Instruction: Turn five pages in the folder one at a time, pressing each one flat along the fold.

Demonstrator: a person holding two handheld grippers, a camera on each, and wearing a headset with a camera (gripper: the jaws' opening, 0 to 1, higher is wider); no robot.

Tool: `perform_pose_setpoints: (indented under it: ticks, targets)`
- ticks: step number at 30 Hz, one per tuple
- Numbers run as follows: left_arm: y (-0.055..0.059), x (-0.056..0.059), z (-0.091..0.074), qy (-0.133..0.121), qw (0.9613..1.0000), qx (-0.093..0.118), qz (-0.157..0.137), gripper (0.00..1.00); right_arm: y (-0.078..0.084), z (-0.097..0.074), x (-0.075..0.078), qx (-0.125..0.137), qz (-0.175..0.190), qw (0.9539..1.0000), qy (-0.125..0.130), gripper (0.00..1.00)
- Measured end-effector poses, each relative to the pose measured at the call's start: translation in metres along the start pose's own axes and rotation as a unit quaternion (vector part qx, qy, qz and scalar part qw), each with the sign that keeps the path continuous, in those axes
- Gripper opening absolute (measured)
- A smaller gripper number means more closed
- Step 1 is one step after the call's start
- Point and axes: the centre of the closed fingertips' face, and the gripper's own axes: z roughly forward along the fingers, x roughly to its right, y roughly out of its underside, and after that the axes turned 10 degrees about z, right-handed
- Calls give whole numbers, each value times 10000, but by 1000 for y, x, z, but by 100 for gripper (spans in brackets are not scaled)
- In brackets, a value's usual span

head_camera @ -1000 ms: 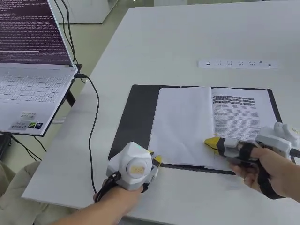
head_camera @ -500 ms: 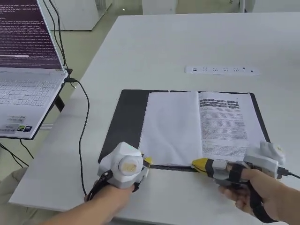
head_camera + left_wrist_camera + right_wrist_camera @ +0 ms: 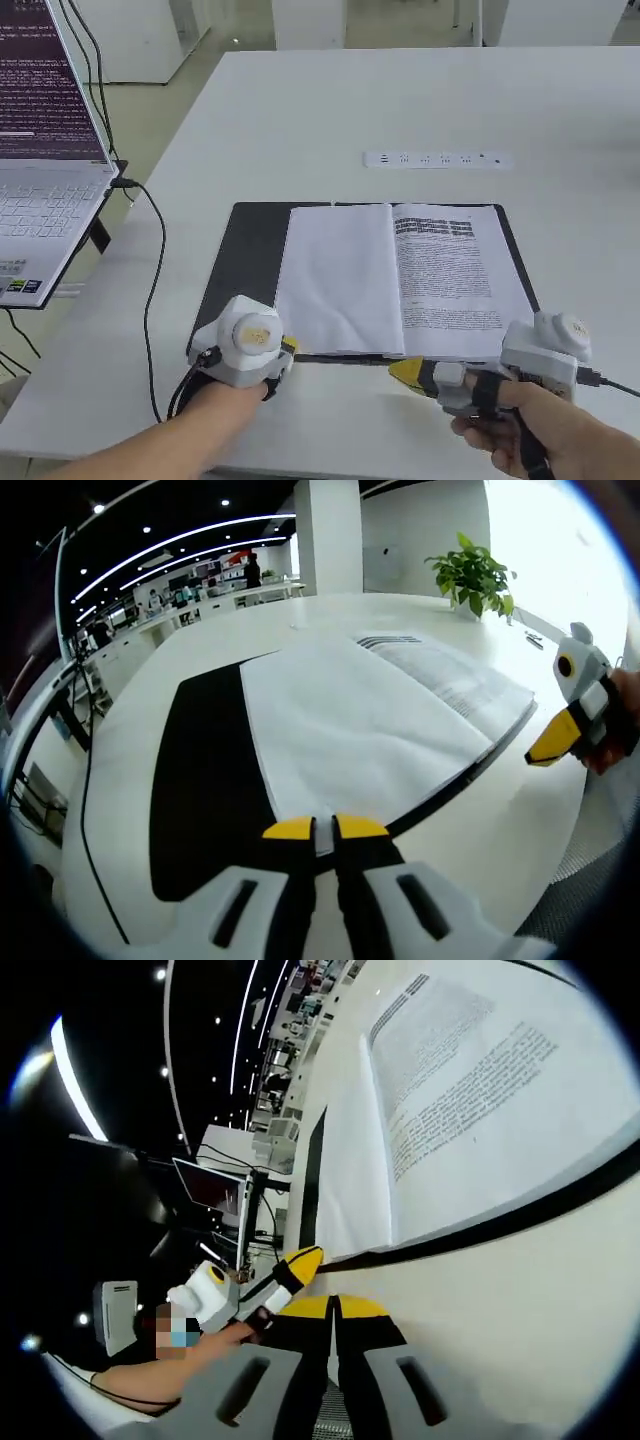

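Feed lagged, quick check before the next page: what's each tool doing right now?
Left tool: closed, holding nothing.
Right tool: closed, holding nothing.

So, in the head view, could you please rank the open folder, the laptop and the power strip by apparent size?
1. open folder, clearly largest.
2. laptop, partly cut off by the frame edge, so its rank is unsure.
3. power strip, smallest.

The cover of my folder (image 3: 245,265) is matt black and smooth. The pages (image 3: 340,280) in it are plain white paper, dull, with no shine. The table (image 3: 330,110) under the folder is smooth white with a soft sheen. At the folder's near edge, my left gripper (image 3: 288,347) and right gripper (image 3: 400,372) are white moulded plastic, yellow at the tips.
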Motion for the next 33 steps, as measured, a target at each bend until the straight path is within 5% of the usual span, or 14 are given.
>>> perform_pose_setpoints:
  ticks: [3,8,12,15,22,26,30,32,33]
  targets:
    - [-7,1,-8,15,9999,82,-86,7,-15,-13,-3,345,-233,9991,73,0]
    - [-27,7,-30,120,9989,397,-203,18,-42,-49,-6,1004,-905,9894,539,19]
    - [-39,10,-47,183,9983,520,-190,31,-59,-76,-9,1449,-1682,9697,1016,36]
    - [-49,10,-61,206,9979,597,-128,40,-72,-93,-11,1737,-2235,9493,1366,53]
    - [-65,5,-82,76,9972,744,-27,58,-80,-126,-20,2102,-2972,9100,1986,71]
    - [-70,1,-90,2,9968,785,-156,82,-84,-137,-23,2251,-3349,8882,2198,83]
    - [-71,2,-97,-23,9963,857,-73,79,-85,-142,-21,2299,-3352,8881,2149,82]
    - [-73,1,-102,-104,9950,996,54,81,-87,-145,-25,2437,-3562,8763,2144,81]
    - [-72,1,-103,-106,9949,1000,38,82,-86,-146,-25,2433,-3561,8758,2168,82]
